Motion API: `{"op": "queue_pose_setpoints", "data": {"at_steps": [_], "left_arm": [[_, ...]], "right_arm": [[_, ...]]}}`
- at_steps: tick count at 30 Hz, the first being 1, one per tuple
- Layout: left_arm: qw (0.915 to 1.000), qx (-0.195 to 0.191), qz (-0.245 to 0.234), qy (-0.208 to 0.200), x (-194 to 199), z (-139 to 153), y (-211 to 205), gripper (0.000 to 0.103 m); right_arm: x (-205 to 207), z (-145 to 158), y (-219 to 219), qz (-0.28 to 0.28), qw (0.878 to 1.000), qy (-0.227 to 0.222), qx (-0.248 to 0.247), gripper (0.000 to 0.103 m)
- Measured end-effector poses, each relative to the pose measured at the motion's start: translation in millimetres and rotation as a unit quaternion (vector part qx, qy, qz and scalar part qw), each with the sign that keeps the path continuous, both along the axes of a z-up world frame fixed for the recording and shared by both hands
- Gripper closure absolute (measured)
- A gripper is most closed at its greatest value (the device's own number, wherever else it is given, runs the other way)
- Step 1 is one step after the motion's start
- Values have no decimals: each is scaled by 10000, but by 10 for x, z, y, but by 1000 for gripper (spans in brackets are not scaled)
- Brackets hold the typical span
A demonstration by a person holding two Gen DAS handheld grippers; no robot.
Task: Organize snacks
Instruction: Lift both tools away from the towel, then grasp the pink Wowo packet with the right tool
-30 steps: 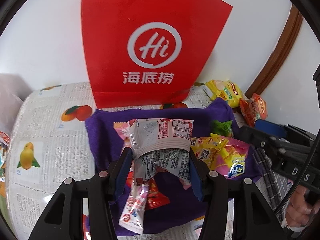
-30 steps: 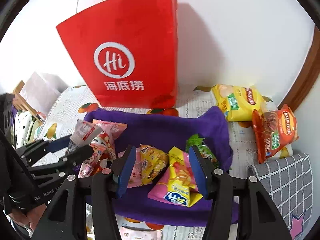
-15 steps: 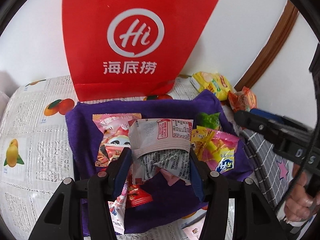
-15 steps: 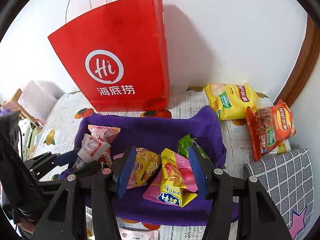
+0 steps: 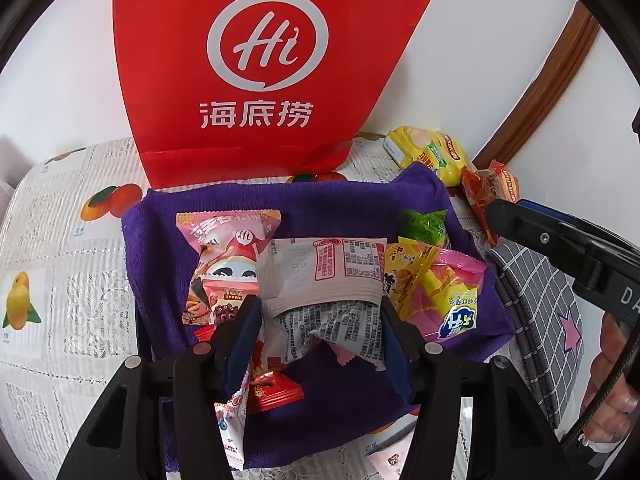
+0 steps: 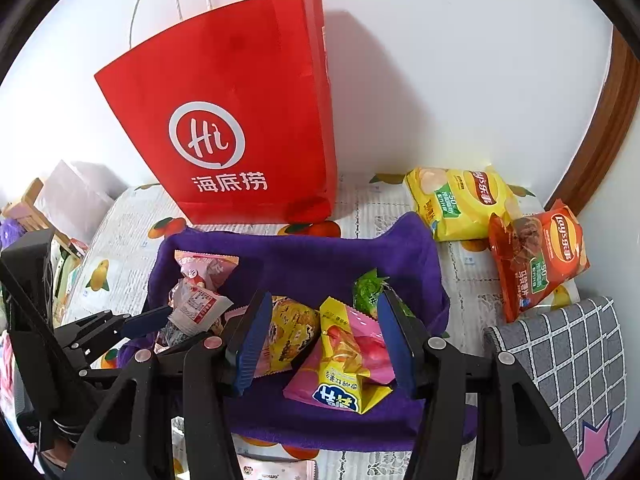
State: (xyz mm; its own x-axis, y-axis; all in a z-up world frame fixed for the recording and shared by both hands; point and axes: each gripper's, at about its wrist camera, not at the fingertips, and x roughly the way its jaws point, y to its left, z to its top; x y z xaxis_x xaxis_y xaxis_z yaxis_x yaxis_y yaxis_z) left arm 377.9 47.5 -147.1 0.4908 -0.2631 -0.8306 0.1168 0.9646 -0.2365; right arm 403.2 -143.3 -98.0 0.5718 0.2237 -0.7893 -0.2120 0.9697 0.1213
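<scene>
Snacks [image 6: 344,364] in purple cloth [image 6: 304,248], red bag [image 6: 236,120] behind

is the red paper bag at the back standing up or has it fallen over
Standing upright. The red paper bag rests on its base on the fruit-print tablecloth against the white wall, handles up, behind the purple cloth basket.

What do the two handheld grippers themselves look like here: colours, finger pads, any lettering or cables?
Both the left gripper and right gripper are black angular frames with silver pivot screws and ridged blue finger pads. The right one's body shows white lettering and a black cable.
</scene>
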Motion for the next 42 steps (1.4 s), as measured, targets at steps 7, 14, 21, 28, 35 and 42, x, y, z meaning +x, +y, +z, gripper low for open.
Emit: {"op": "queue_pose_setpoints", "data": {"at_steps": [7,14,21,28,35,42], "left_arm": [[10000,34,5,43,7,12,1,44],[10000,17,-3,47,3,56,-6,39],[9998,-117,62,-164,-37,205,64,38],[9987,-66,134,-479,-118,449,151,34],[9968,-125,377,-691,-205,671,344,29],[9966,-248,430,-661,-265,786,448,29]], "right_arm": [[3,-9,0,-10,10000,27,0,48],[-8,7,-6,-1,10000,8,-5,48],[-46,60,-2,28,10000,-59,5,48],[-138,172,72,88,9997,-232,-35,48],[-378,108,77,40,9997,-139,219,48],[-802,-224,76,-175,9993,217,252,48]]}}
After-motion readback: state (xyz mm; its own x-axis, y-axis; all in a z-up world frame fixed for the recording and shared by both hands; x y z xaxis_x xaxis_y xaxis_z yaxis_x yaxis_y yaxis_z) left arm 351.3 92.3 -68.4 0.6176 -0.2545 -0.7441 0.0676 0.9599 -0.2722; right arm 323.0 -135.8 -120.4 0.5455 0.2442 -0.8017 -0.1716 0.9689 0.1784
